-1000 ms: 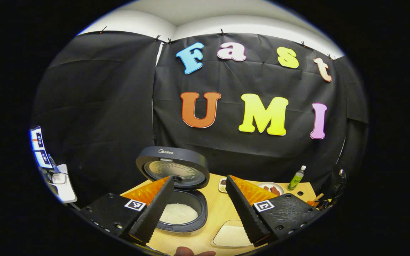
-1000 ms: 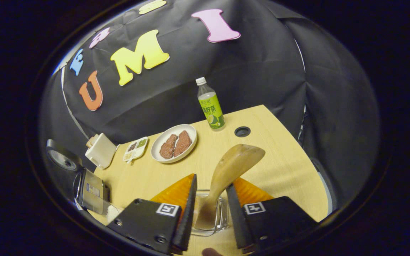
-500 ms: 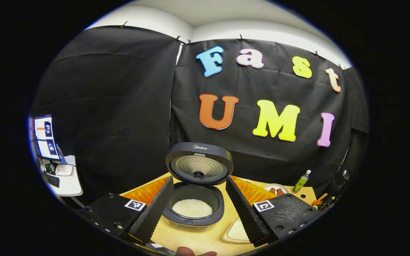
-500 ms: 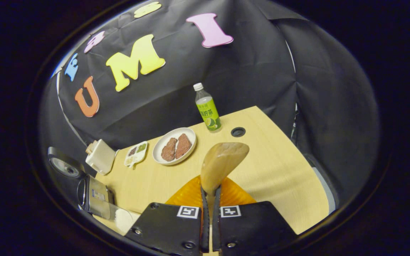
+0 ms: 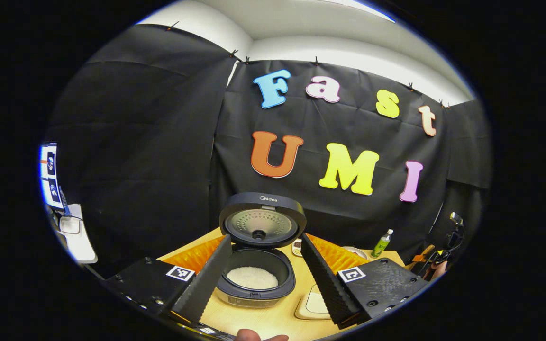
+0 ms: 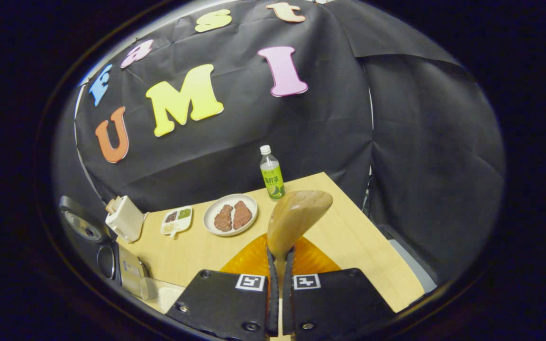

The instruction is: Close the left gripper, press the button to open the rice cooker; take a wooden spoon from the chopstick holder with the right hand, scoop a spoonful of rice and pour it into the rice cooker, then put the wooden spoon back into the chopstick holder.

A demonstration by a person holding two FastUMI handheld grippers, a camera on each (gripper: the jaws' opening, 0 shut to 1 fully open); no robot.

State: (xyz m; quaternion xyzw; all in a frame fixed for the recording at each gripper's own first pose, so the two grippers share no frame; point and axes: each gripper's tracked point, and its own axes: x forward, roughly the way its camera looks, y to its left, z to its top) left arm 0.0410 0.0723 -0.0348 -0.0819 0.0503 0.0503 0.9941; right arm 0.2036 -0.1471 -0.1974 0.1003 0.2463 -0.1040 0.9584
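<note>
On the raised lid (image 5: 242, 208) of the rice cooker (image 5: 254, 297), near the top edge, a pale brand word: "Midea". On the left gripper (image 5: 266, 237), a square black-and-white code marker (image 5: 179, 273) on each finger block. Same pair of squares on the right gripper (image 6: 280, 252). Print on the bottle (image 6: 272, 174) too small to read.

A staged recording booth set up as a kitchen corner: black cloth wall (image 5: 159, 156) pinned up below a white ceiling (image 5: 301, 28), around a pale wood surface (image 6: 349, 237). On the surface, near the open rice cooker (image 5: 258, 265), stand a plate of meat (image 6: 230, 214) and a green bottle (image 6: 272, 173).
</note>
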